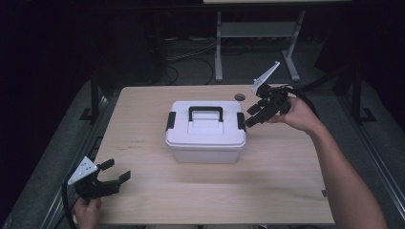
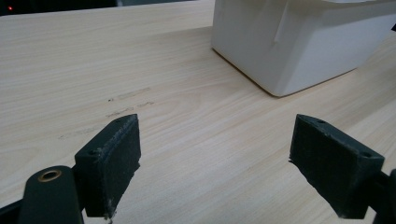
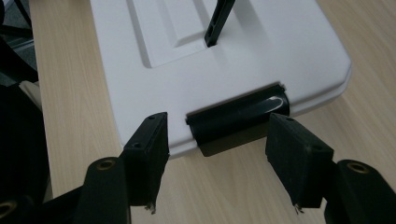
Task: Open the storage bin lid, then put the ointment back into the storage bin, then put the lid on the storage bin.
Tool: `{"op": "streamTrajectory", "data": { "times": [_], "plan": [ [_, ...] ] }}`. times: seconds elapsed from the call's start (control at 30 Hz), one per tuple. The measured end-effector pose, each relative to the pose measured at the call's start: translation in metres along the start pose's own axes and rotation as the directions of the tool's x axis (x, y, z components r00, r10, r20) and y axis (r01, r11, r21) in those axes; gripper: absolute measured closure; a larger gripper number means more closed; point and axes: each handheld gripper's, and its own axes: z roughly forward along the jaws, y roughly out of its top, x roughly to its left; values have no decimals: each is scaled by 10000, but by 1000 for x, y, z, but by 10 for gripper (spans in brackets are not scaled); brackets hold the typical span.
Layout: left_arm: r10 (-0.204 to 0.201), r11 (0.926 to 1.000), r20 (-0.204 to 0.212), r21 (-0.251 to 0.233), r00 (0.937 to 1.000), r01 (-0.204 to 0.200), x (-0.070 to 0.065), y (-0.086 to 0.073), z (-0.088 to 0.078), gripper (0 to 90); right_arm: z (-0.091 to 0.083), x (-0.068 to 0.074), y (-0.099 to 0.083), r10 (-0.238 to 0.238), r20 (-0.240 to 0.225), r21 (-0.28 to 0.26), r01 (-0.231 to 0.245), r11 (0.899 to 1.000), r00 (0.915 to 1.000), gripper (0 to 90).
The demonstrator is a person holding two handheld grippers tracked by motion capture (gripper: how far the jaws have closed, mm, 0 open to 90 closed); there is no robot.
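A white lidded storage box stands in the middle of the wooden table. It has a black carry handle and a black latch on each short side. My right gripper is at the box's right end, open. In the right gripper view its jaws stand either side of the right latch, with a small gap on both sides; the lid and the handle lie beyond. My left gripper is open over the front left of the table. Its jaws hold nothing, and the box is farther off.
A small dark round grommet sits in the tabletop behind the box. Metal desk legs and cables lie on the dark floor beyond the far edge. Bare wood surrounds the box on all sides.
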Motion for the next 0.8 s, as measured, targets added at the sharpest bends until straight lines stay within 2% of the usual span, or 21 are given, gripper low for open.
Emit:
{"op": "streamTrajectory", "data": {
  "times": [0.4,0.8],
  "plan": [
    [27,10000,-19,9,10000,-27,-1,1,1,157,1,3,-15,202,-4,239,-202,9995,9998,388],
    [28,10000,22,15,10000,-29,-2,0,1,157,3,4,-27,328,73,229,-330,9992,9994,388]
  ]
}}
